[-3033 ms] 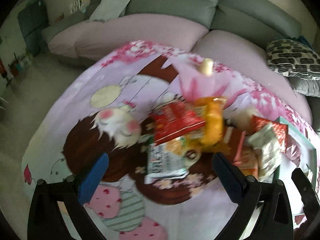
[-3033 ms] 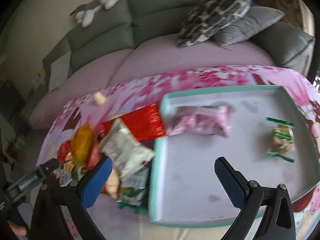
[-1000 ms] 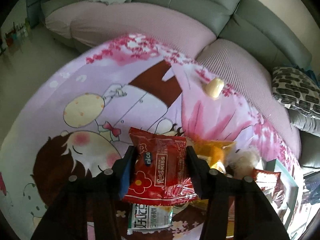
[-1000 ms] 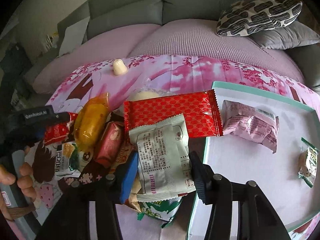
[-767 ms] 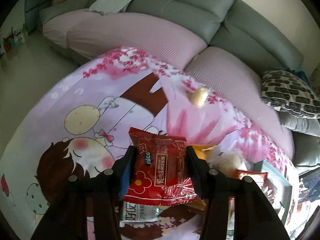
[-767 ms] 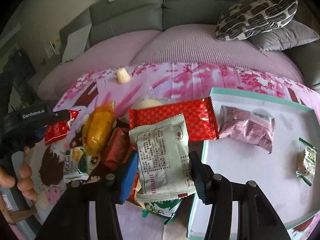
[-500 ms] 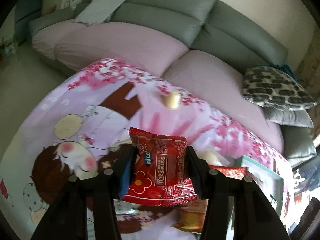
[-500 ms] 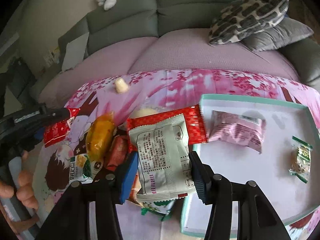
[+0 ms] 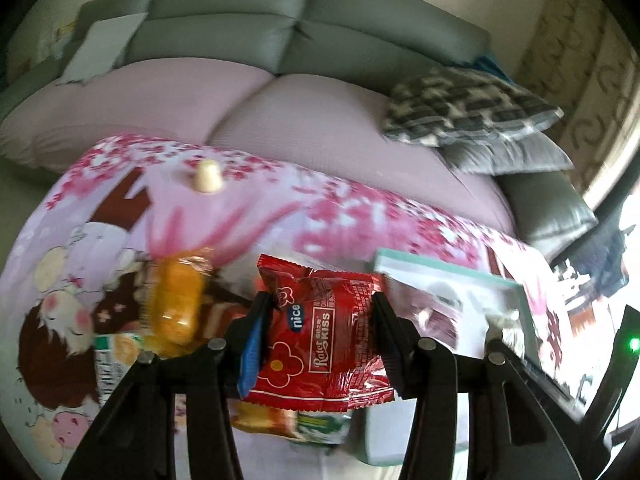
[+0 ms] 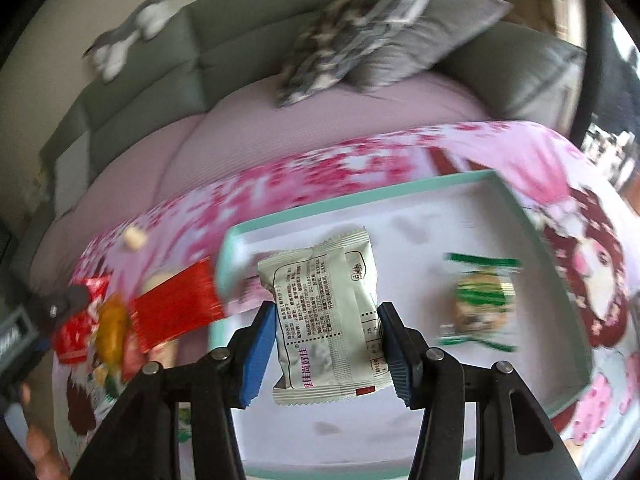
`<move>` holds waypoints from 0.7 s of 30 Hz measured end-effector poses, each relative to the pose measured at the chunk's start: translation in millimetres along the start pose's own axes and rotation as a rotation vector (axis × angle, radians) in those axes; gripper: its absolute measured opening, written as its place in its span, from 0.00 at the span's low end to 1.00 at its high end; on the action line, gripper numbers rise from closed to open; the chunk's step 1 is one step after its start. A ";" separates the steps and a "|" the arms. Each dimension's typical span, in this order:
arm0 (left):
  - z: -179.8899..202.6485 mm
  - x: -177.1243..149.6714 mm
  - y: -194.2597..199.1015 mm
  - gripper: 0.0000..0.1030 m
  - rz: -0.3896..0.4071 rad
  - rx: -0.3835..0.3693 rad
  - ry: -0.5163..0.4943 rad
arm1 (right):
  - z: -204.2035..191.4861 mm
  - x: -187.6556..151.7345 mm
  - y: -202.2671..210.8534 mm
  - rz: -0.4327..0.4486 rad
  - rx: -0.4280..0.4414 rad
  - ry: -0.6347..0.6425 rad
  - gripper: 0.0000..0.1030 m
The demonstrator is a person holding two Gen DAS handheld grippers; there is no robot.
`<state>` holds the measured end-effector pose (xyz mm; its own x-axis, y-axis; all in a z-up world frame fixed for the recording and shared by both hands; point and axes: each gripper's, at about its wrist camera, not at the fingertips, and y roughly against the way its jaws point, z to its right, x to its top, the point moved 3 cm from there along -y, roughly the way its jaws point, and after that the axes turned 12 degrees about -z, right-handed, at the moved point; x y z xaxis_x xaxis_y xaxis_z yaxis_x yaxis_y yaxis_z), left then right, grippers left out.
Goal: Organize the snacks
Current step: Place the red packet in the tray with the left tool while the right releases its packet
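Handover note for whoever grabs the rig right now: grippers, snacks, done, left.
Left gripper: shut on red packet, held near the tray's left edge.
Right gripper: shut on white packet, held above the tray.
Done: green-wrapped snack lies in the tray.
Left: set both packets down in the tray, then clear the pile on the cloth left of it.

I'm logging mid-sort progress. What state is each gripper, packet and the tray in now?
Left gripper: shut on red packet, lifted.
Right gripper: shut on pale green packet, above tray.
Tray: holds green-wrapped snack.
Orange snack: on tablecloth.
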<state>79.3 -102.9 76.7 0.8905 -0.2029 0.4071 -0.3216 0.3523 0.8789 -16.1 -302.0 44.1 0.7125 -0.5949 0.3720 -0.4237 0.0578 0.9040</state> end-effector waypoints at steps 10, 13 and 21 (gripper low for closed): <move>77.7 -26.5 -19.6 0.50 -0.079 -0.071 -0.192 | 45.4 -2.0 23.0 -0.003 -0.017 -0.082 0.53; 92.4 -36.0 -32.4 0.50 -0.114 -0.060 -0.232 | 47.8 -5.6 22.7 -0.023 -0.017 -0.081 0.53; 107.7 -55.0 -59.0 0.50 -0.189 -0.023 -0.296 | 59.4 -17.1 3.0 -0.114 -0.050 -0.115 0.53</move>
<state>14.6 -211.0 29.2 0.8008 -0.5213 0.2948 -0.1494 0.3027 0.9413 -62.8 -339.2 27.9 0.6846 -0.6873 0.2427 -0.3135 0.0231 0.9493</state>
